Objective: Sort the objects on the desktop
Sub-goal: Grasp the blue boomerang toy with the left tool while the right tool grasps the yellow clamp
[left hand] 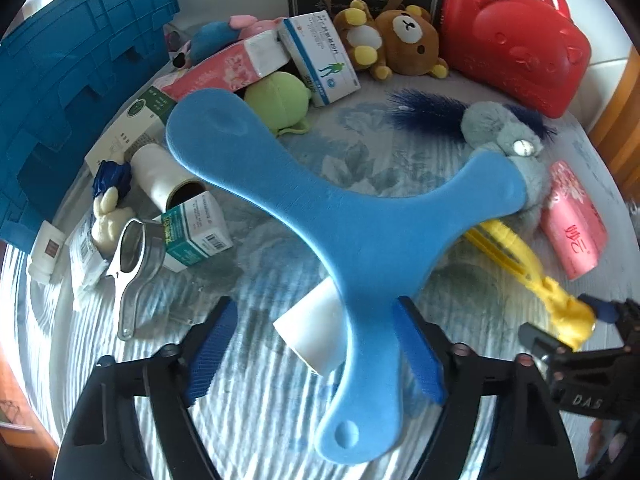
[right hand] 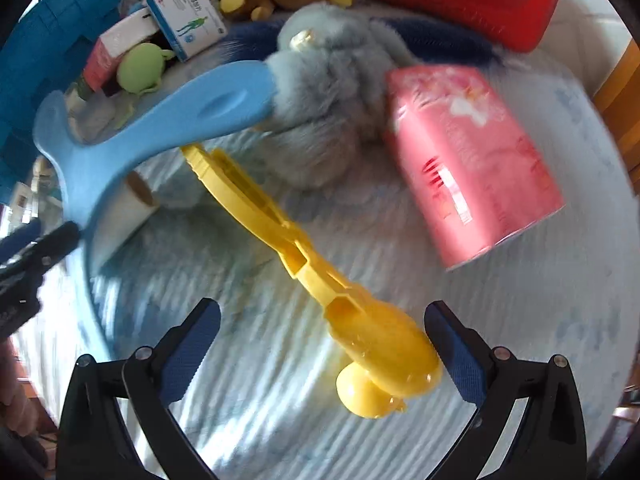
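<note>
"DAS" in grey letters on the right tongs point(left hand: 560, 330), jaws apart.

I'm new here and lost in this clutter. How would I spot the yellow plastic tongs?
Start at the big red case at the back. Come toward the camera past the grey fluffy toy. The yellow tongs lie beside a pink tissue pack: the only yellow plastic tool, long, with a rounded scoop end.

Left gripper point(left hand: 316, 344) and right gripper point(right hand: 322, 354) point down, jaws apart
</note>
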`<control>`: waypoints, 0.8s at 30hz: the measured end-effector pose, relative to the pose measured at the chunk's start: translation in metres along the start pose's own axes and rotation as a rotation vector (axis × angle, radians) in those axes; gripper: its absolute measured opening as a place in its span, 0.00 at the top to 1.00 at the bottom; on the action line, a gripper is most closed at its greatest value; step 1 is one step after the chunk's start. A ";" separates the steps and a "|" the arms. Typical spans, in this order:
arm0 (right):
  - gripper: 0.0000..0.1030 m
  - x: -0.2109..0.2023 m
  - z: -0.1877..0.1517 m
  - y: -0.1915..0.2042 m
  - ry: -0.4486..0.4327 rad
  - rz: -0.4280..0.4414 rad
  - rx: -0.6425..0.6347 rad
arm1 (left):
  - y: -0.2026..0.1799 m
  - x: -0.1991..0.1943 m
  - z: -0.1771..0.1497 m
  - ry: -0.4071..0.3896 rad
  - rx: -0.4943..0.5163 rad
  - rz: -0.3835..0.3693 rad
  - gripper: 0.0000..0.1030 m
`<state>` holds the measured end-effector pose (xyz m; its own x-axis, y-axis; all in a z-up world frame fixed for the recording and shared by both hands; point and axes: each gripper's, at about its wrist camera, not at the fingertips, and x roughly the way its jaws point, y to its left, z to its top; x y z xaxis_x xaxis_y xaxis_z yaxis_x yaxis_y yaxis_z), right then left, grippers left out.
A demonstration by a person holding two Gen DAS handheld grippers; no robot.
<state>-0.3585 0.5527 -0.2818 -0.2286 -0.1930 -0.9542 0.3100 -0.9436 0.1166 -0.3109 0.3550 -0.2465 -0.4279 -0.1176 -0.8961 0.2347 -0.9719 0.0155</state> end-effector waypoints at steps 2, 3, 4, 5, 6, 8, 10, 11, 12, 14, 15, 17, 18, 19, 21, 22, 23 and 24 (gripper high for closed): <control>0.00 0.003 -0.005 0.003 0.021 0.056 0.009 | -0.007 -0.003 -0.003 -0.005 0.015 -0.011 0.47; 0.01 0.003 -0.008 0.006 0.025 0.057 0.005 | -0.011 -0.004 -0.004 -0.008 0.025 -0.010 0.49; 0.02 0.003 -0.011 0.008 0.026 0.051 -0.002 | -0.013 -0.004 -0.005 -0.011 0.033 -0.006 0.49; 0.03 0.004 -0.014 0.009 0.028 0.048 -0.006 | -0.015 -0.005 -0.007 -0.013 0.041 -0.002 0.49; 0.03 0.003 -0.017 0.010 0.030 0.049 -0.006 | -0.017 -0.005 -0.008 -0.007 0.046 -0.008 0.49; 0.03 0.003 -0.022 0.010 0.033 0.048 -0.006 | -0.019 -0.003 -0.013 0.032 0.050 -0.050 0.39; 0.04 0.004 -0.025 0.009 0.035 0.048 -0.008 | -0.027 -0.002 -0.017 0.006 0.080 -0.008 0.35; 0.10 0.003 -0.026 0.009 0.030 0.044 -0.014 | -0.030 -0.001 -0.019 -0.008 0.096 0.022 0.35; 0.12 0.003 -0.027 0.010 0.024 0.040 -0.019 | -0.033 0.000 -0.021 -0.020 0.108 0.047 0.35; 0.17 0.001 -0.028 0.010 0.019 0.042 -0.027 | -0.034 0.000 -0.020 -0.028 0.103 0.060 0.36; 0.18 0.000 -0.029 0.010 0.019 0.045 -0.031 | -0.033 0.000 -0.020 -0.031 0.090 0.057 0.37; 0.23 -0.001 -0.030 0.011 0.019 0.054 -0.038 | -0.033 -0.002 -0.021 -0.040 0.086 0.069 0.43; 0.24 -0.001 -0.032 0.012 0.021 0.064 -0.041 | -0.035 -0.003 -0.024 -0.043 0.093 0.076 0.48; 0.27 -0.002 -0.034 0.014 0.025 0.084 -0.045 | -0.038 -0.006 -0.027 -0.045 0.105 0.074 0.52; 0.27 -0.002 -0.037 0.018 0.028 0.096 -0.059 | -0.041 -0.010 -0.037 -0.036 0.121 0.052 0.59; 0.27 -0.002 -0.038 0.020 0.029 0.096 -0.068 | -0.043 -0.012 -0.041 -0.030 0.127 0.039 0.62; 0.27 -0.002 -0.041 0.021 0.027 0.092 -0.075 | -0.045 -0.013 -0.046 -0.020 0.132 0.024 0.62; 0.28 -0.003 -0.042 0.022 0.025 0.080 -0.081 | -0.046 -0.011 -0.051 0.001 0.133 0.007 0.64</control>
<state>-0.3122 0.5434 -0.2882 -0.1776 -0.2596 -0.9492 0.4002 -0.9003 0.1713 -0.2720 0.4117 -0.2597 -0.4255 -0.1245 -0.8964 0.1199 -0.9895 0.0805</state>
